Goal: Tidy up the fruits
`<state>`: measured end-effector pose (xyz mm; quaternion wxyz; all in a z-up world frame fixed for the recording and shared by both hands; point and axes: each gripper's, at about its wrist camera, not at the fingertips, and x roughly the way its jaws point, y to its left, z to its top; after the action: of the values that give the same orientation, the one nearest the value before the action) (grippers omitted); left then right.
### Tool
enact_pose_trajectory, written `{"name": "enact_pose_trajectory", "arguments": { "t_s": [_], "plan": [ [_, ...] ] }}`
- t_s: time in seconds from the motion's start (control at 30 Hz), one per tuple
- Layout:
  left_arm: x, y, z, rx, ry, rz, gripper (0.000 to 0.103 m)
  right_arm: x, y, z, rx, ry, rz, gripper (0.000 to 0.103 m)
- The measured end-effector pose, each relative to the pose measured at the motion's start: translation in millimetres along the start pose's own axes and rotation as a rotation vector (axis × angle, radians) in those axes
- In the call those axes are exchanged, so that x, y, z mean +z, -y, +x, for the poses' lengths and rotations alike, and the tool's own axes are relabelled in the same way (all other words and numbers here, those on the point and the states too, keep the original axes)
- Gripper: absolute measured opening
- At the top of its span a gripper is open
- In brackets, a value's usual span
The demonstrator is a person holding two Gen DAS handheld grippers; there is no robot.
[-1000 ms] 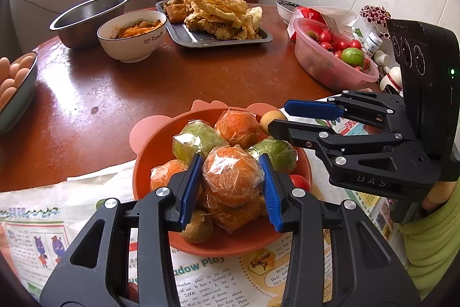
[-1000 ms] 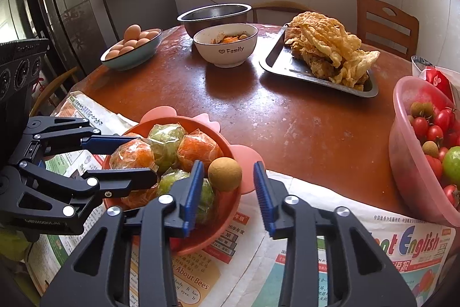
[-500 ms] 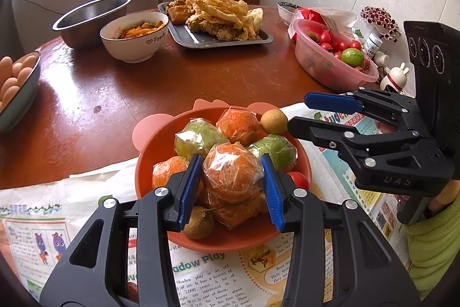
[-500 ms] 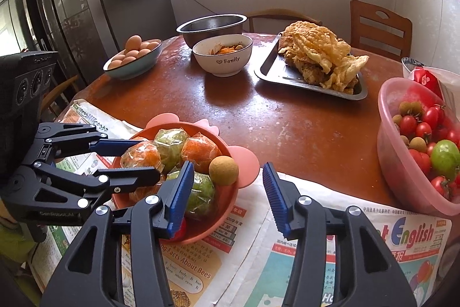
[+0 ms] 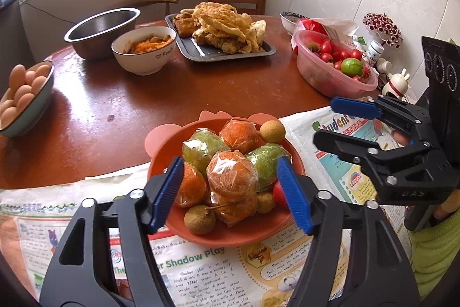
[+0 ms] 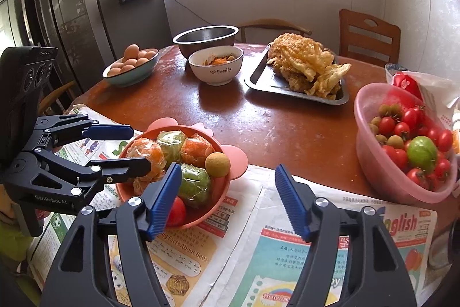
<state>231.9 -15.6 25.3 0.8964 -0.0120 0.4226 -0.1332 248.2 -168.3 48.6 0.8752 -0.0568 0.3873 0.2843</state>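
Note:
An orange bear-eared bowl (image 5: 230, 233) on newspaper holds plastic-wrapped oranges (image 5: 231, 177), wrapped green fruits (image 5: 201, 147), small brown longans (image 5: 272, 131) and a red tomato (image 6: 176, 211). My left gripper (image 5: 231, 194) is open and empty, raised just in front of the bowl, jaws either side of the top wrapped orange without touching it. My right gripper (image 6: 227, 199) is open and empty over the newspaper to the right of the bowl (image 6: 214, 213). A pink tub (image 6: 382, 174) of cherry tomatoes, longans and a green fruit (image 6: 422, 151) stands at the right.
On the round wooden table (image 5: 143, 117) stand a bowl of eggs (image 5: 31, 111), a steel bowl (image 5: 97, 33), a white Family bowl (image 5: 143, 59) and a tray of fried food (image 5: 227, 48). Small bottles and a figurine (image 5: 398, 82) sit by the wall. Chairs stand behind.
My left gripper opened off the top wrapped orange and drew back and up. My right gripper opened wider and pulled back to the right, away from the bowl.

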Motion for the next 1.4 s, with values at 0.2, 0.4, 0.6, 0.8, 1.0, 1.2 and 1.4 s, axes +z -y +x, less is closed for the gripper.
{"name": "enact_pose_trajectory", "arguments": {
  "t_s": [0.2, 0.4, 0.6, 0.8, 1.0, 1.2, 1.4],
  "plan": [
    [-5.3, 2.3, -17.1, 0.029, 0.029, -0.013, 0.074, -1.8, -7.4, -19.9, -0.020, 0.038, -0.007, 0.081],
    [-10.4, 5.7, -37.2, 0.062, 0.062, -0.027, 0.087, -4.7, -16.0, -40.8, -0.038, 0.072, -0.011, 0.090],
    [-17.5, 8.3, -59.2, 0.088, 0.099, -0.040, 0.093, -8.2, -28.8, -61.9, -0.056, 0.097, -0.026, 0.095],
    [-32.3, 13.3, -81.0, 0.114, 0.121, -0.051, 0.093, -15.5, -44.7, -83.9, -0.073, 0.125, -0.046, 0.098],
    [-48.7, 16.4, -99.7, 0.142, 0.140, -0.069, 0.093, -26.6, -58.5, -101.2, -0.080, 0.144, -0.056, 0.098],
    [-66.7, 18.5, -114.5, 0.156, 0.149, -0.085, 0.093, -39.5, -69.3, -112.6, -0.090, 0.152, -0.056, 0.098],
    [-82.3, 20.9, -123.8, 0.159, 0.157, -0.097, 0.093, -53.8, -78.6, -114.9, -0.105, 0.139, -0.053, 0.098]
  ]
}}
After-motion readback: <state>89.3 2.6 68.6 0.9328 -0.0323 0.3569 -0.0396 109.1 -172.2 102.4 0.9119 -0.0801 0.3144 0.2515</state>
